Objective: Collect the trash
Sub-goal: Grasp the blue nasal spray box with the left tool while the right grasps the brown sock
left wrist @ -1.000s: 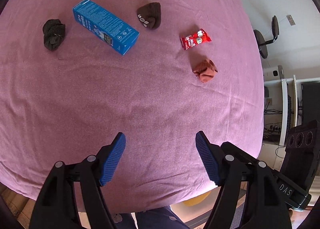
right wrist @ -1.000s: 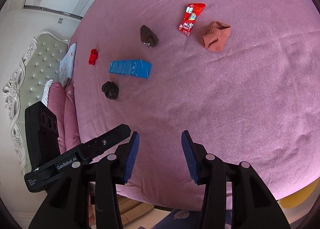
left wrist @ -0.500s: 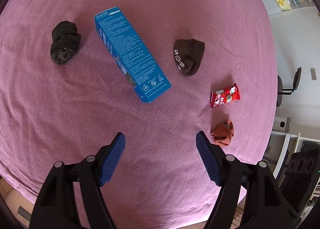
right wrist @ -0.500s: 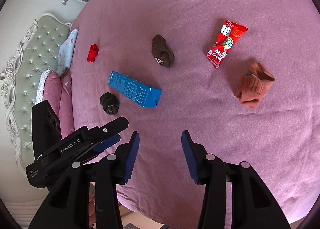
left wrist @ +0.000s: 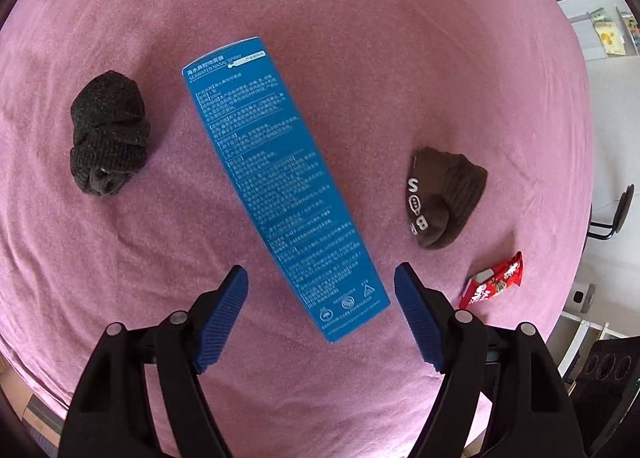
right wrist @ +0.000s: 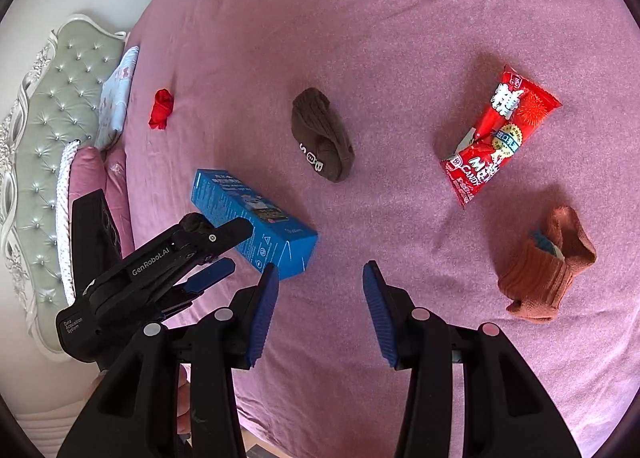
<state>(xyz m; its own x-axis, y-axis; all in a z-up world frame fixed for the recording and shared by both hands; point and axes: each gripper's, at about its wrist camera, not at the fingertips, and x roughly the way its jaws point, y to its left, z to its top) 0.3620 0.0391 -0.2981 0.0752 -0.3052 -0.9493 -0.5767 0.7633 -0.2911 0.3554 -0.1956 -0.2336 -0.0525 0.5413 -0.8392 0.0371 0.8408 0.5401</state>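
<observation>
Blue box (left wrist: 280, 186), open left tool (left wrist: 320, 278) astride

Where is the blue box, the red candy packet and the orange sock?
blue box (left wrist: 280, 186), left wrist view, middle of printed face
red candy packet (right wrist: 498, 138), right wrist view, centre of wrapper
orange sock (right wrist: 540, 270), right wrist view, ribbed middle

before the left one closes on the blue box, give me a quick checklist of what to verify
1. Left hand-held gripper open wide enough for the blue box: ok, the jaws stand apart on either side of its near end.
2. Box between the fingers: ok, though it lies angled, not square to them.
3. Fingers touching the box: not ok, a gap shows on both sides.
4. Neighbours clear of the grasp: ok, the black sock and brown sock lie apart from the box.
5. Right hand-held gripper out of the way: ok, open over bare bedspread.
6. Trash container within reach: cannot tell, none in view.
</observation>
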